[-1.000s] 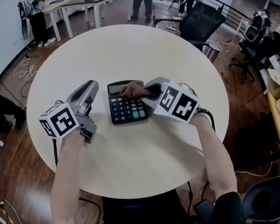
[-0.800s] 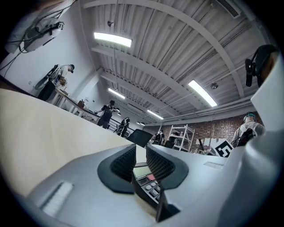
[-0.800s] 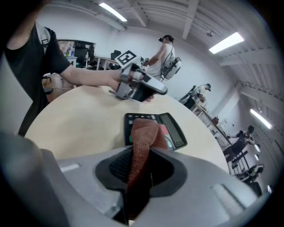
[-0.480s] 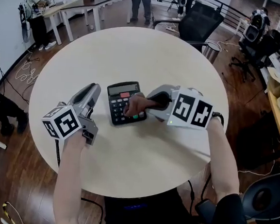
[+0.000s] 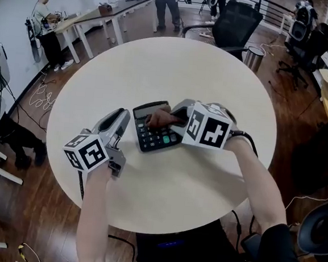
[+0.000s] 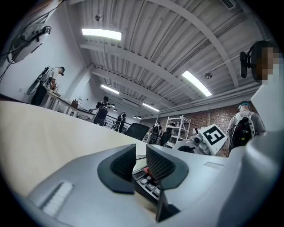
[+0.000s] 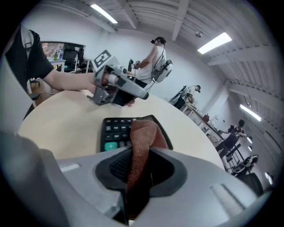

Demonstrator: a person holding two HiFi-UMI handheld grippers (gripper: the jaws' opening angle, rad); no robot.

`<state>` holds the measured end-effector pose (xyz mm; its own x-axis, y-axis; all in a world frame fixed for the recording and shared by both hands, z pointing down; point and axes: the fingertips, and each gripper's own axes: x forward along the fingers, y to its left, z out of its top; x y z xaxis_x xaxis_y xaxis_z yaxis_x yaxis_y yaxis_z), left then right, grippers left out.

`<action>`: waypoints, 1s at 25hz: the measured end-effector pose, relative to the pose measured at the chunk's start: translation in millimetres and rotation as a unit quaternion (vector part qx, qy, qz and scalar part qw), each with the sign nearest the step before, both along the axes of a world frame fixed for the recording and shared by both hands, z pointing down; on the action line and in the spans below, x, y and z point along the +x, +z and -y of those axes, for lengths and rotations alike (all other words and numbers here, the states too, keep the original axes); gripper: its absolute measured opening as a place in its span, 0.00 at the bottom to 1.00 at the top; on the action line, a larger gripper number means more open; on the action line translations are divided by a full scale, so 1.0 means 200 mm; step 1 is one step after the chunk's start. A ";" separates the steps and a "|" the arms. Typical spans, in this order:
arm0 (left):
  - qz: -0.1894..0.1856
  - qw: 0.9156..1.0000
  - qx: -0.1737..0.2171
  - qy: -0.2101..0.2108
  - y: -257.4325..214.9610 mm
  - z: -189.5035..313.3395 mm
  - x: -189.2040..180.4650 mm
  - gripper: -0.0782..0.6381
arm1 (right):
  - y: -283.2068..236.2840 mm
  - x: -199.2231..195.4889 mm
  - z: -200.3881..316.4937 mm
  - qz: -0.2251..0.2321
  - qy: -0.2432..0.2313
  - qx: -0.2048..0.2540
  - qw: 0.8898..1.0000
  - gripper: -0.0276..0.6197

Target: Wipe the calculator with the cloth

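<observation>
One round table (image 5: 175,71), calculator (image 5: 152,137), wooden floor (image 5: 37,213)

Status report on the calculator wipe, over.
Right tongs shut on cloth, cloth on calculator upper keys. Left tongs slightly open, empty, beside calculator. Nothing in the way.

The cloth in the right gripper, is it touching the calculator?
Touching. The right gripper view shows the cloth lying on the keys of the calculator.
</observation>
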<state>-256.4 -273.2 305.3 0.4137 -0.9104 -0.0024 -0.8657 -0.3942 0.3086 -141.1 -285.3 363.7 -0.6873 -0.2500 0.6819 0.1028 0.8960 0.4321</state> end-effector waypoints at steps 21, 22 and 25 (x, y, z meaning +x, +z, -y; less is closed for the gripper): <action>0.212 0.944 -0.159 0.195 0.15 0.34 0.24 0.58 | 0.06 0.37 -0.66 0.045 -0.117 -0.073 0.989 0.16; 0.221 0.936 -0.174 0.214 0.18 0.36 0.27 0.58 | 0.07 0.38 -0.67 0.049 -0.120 -0.077 0.989 0.16; 0.238 0.914 -0.209 0.254 0.25 0.41 0.34 0.58 | 0.06 0.42 -0.67 0.067 -0.125 -0.088 0.986 0.16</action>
<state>-188.2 -355.5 355.0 0.6459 -0.4810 0.5928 -0.6798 -0.7158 0.1599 -56.3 -150.9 376.3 -0.7990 0.0531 0.5990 0.2833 0.9118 0.2971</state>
